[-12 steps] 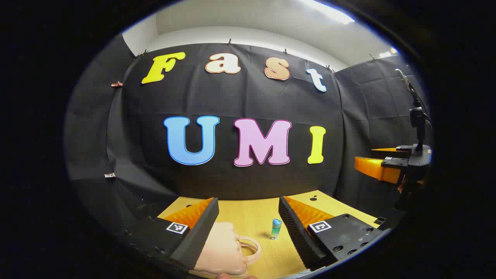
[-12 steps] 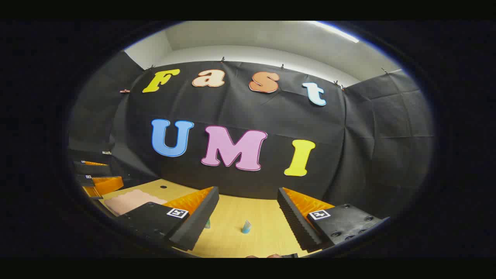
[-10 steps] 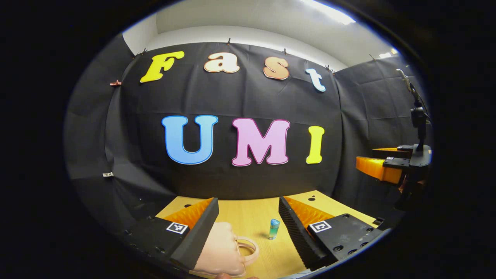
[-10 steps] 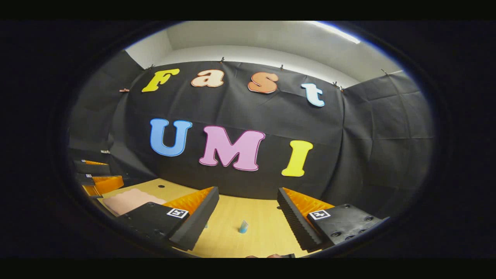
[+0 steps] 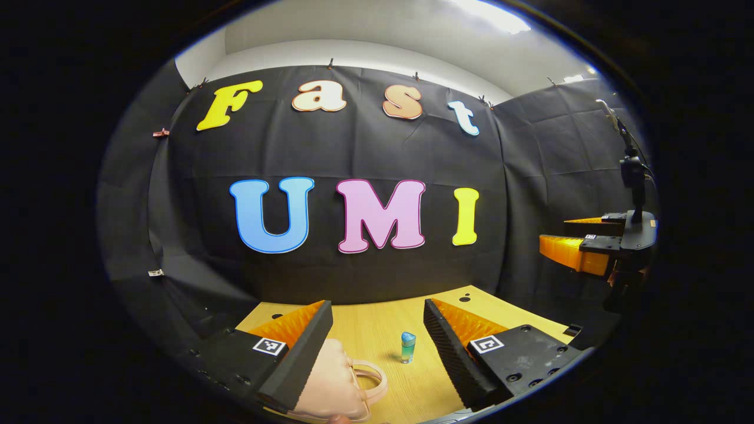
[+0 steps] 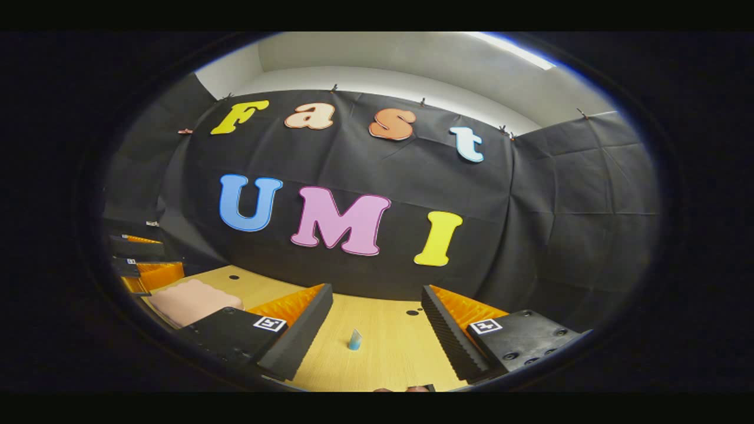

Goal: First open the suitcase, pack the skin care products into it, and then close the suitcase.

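Observation:
A small pink suitcase (image 5: 333, 386) with a loop handle lies shut on the wooden table (image 5: 377, 330), partly behind one finger of my left gripper (image 5: 377, 347), which stands open and empty above it. A green bottle with a blue cap (image 5: 407, 347) stands upright just right of the case. In the right gripper view the pink suitcase (image 6: 191, 300) lies at the far left, and a small pale-blue tube (image 6: 354, 339) stands between the fingers of my open, empty right gripper (image 6: 377, 335), farther off.
The right gripper (image 5: 580, 250) shows at the right edge of the left gripper view, held above the table. The left gripper (image 6: 144, 265) shows at the left edge of the right gripper view. Black cloth walls close the table's back and sides.
Both views have drifted slightly: the bottle, the tube and the suitcase sit a little further left in frame than before. Neither gripper's jaws have changed.

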Tool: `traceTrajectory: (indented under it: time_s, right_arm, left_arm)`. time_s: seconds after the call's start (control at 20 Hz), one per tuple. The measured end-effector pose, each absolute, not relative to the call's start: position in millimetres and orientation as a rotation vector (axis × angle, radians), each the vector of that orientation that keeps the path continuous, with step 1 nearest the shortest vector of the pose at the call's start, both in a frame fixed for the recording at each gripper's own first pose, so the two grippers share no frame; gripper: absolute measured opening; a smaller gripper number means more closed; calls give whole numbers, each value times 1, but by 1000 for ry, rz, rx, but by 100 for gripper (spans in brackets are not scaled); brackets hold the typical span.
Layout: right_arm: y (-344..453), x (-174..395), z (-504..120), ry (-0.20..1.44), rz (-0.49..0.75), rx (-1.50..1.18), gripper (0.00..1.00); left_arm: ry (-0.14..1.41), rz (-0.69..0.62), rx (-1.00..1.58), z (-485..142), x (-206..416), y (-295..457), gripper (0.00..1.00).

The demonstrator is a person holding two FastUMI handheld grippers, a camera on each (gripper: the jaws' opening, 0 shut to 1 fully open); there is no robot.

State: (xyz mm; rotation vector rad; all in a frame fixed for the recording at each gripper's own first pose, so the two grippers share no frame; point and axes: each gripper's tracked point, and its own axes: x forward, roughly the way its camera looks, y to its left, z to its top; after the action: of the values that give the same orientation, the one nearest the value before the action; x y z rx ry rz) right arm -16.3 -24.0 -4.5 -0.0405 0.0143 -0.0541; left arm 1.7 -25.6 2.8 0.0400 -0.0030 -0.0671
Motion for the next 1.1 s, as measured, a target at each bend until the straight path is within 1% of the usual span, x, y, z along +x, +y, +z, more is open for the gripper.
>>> traceTrajectory:
  time_s: [0.3, 0.65, 1.1]
  right_arm:
    - [-21, -21, -8, 20, -52, -26, 96]
    - [-7, -19, -8, 15, -27, -44, 96]
    - [5, -17, -11, 18, -9, -53, 96]
  left_arm:
    - [-19, -60, 39, 10, -2, -26, 97]
    - [-2, -61, 56, -1, -9, -26, 98]
    - [26, -106, 101, -21, -9, -40, 97]
